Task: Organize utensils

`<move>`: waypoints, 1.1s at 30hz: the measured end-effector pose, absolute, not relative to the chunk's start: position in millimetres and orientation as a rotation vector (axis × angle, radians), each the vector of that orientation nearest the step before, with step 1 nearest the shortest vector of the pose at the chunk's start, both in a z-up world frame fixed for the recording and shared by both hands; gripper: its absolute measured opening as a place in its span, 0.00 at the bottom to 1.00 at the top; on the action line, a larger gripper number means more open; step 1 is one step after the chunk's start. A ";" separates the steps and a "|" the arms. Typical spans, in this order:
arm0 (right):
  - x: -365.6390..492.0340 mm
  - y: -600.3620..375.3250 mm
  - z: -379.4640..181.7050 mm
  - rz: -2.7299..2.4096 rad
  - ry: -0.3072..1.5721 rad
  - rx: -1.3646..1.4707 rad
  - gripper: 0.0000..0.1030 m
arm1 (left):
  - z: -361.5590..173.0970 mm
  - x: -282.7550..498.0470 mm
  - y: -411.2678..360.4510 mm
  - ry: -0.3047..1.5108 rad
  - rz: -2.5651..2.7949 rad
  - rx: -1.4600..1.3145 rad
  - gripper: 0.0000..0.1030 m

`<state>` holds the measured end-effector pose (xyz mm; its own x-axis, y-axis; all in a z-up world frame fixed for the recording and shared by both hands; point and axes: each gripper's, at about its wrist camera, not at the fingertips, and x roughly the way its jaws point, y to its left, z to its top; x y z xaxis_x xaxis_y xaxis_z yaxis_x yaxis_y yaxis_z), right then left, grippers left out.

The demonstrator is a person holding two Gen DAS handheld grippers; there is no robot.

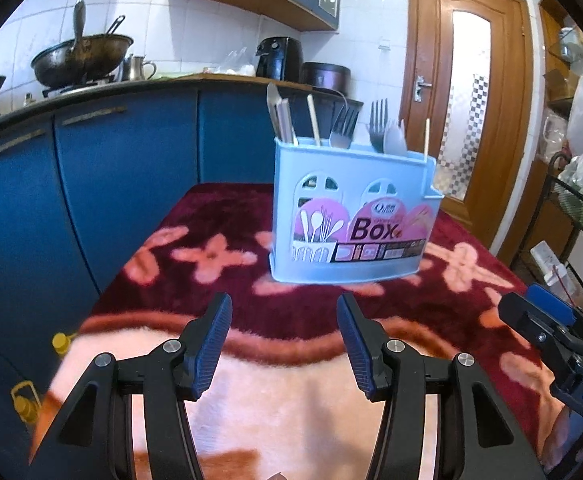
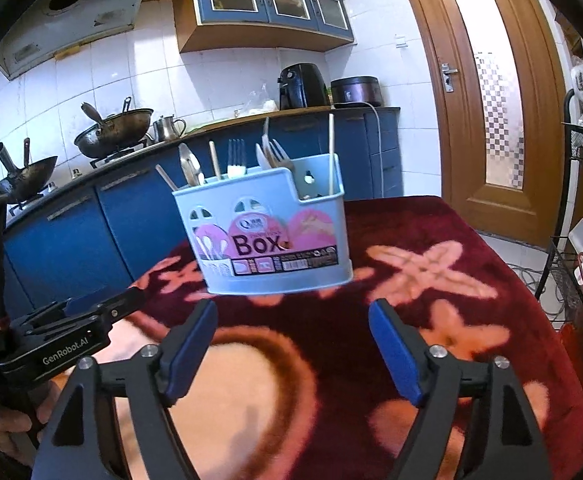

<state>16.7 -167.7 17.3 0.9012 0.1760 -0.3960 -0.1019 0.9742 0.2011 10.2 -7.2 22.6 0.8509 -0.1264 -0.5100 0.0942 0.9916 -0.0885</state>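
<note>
All the forks and spoons stand in the light blue plastic box (image 1: 351, 216). Both the left gripper (image 1: 284, 344) and right gripper (image 2: 293, 346) are spread wide and hold nothing. The job looks done.

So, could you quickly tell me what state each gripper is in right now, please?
Left gripper: open, holding nothing.
Right gripper: open, holding nothing.

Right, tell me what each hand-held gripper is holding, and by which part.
Nothing. The left hand-held gripper and right hand-held gripper are both open and empty, short of the utensil box.
</note>
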 end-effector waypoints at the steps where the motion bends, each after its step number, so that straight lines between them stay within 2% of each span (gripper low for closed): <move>1: 16.9 -168.9 14.7 0.143 0.421 0.183 0.82 | 19.9 11.3 -7.0 0.542 -0.112 -0.063 0.55; 33: 21.9 -169.3 -4.3 0.107 0.438 0.162 0.83 | 0.4 17.8 -12.6 0.545 -0.065 -0.022 0.55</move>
